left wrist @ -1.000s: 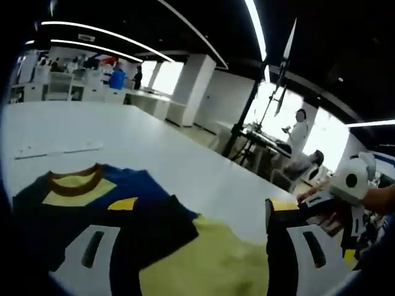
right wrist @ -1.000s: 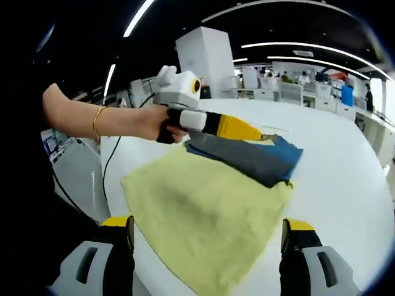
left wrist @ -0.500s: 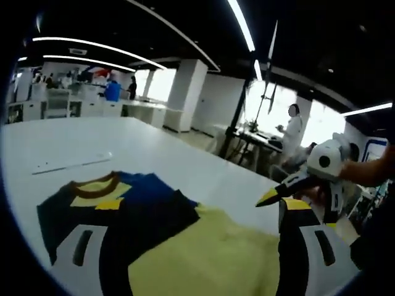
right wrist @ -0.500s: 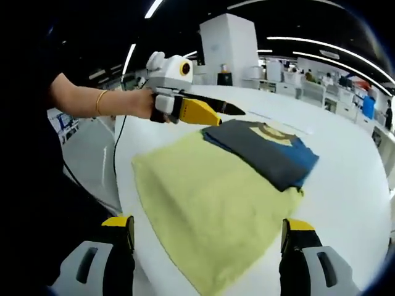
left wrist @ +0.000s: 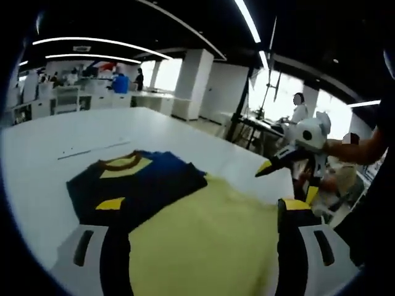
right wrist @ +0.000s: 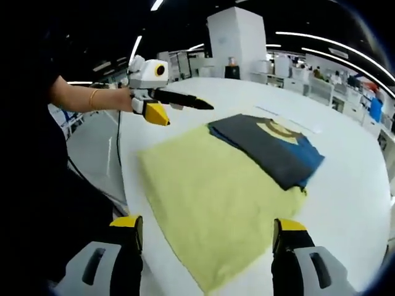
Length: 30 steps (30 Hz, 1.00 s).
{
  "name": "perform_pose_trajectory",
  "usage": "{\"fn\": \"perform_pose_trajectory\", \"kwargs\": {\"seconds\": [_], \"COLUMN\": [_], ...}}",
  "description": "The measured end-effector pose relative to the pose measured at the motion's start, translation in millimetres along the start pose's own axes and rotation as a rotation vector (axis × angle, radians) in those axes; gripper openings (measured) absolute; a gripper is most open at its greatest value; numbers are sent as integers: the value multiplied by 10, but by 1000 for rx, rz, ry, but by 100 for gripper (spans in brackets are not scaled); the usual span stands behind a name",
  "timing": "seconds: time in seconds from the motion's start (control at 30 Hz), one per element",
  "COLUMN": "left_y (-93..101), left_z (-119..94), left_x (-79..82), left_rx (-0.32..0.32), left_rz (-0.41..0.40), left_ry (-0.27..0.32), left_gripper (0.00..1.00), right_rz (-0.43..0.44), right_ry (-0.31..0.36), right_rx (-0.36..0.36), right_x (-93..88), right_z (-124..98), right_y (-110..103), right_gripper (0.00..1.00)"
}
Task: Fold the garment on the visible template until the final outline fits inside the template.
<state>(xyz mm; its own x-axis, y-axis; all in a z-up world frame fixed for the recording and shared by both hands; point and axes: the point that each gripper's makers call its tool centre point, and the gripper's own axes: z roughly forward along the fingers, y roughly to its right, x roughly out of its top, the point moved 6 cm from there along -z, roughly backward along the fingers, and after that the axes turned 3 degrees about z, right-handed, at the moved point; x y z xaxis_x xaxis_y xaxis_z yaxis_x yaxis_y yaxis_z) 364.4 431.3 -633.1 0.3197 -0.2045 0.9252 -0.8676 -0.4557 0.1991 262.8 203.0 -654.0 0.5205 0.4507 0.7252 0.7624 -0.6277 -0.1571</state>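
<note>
A folded navy and blue shirt [left wrist: 139,185] with a yellow and brown collar lies flat on the white table [left wrist: 43,172]. Its near edge rests on a yellow-green sheet [left wrist: 203,237] that spreads toward me. My left gripper [left wrist: 202,205] hovers open over the sheet with nothing between its jaws. My right gripper [left wrist: 271,166] is held in a hand beyond the sheet's right side. In the right gripper view the shirt [right wrist: 271,148] lies at the far end of the sheet [right wrist: 210,191]. My right gripper [right wrist: 205,223] is open and empty above the sheet's near edge. My left gripper [right wrist: 185,113] hangs open to the shirt's left, clear of it.
The table's curved edge [right wrist: 126,185] runs close along the sheet's left side, with a cable [right wrist: 117,142] hanging below it. A thin pale strip [left wrist: 86,150] lies on the table beyond the shirt. Desks and people stand far behind, one in white [left wrist: 298,114].
My left gripper has lifted off the shirt and drawn back to the left. The right gripper has also pulled back. The shirt and sheet lie where they were.
</note>
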Motion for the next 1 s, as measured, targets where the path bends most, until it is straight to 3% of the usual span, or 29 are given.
{"fn": "perform_pose_trajectory", "kwargs": {"seconds": [0.2,0.37,0.43,0.57,0.73,1.0], "left_y": [84,198,228,275,368,433], "left_z": [-226,-391,-443,-482,-555,-671], "left_x": [-145,-370,-460,-546,-716,-973], "left_rx": [3,-5,-6,-11,-40,-49], "left_rz": [-16,37,93,85,112,157], "left_ry": [-12,-88,-141,-147,-210,-292], "left_gripper": [92,88,86,83,76,63], "right_rz": [-37,-64,-80,-103,-136,-149], "right_ry": [-41,-82,-93,-125,-181,-215], "right_rx": [22,36,33,37,8,6], "right_x": [-53,-122,-150,-207,-307,-434], "right_z": [50,130,161,202,229,234], "right_y": [-65,-111,-117,-126,-103,-94], "right_gripper": [83,78,78,72,69,60]}}
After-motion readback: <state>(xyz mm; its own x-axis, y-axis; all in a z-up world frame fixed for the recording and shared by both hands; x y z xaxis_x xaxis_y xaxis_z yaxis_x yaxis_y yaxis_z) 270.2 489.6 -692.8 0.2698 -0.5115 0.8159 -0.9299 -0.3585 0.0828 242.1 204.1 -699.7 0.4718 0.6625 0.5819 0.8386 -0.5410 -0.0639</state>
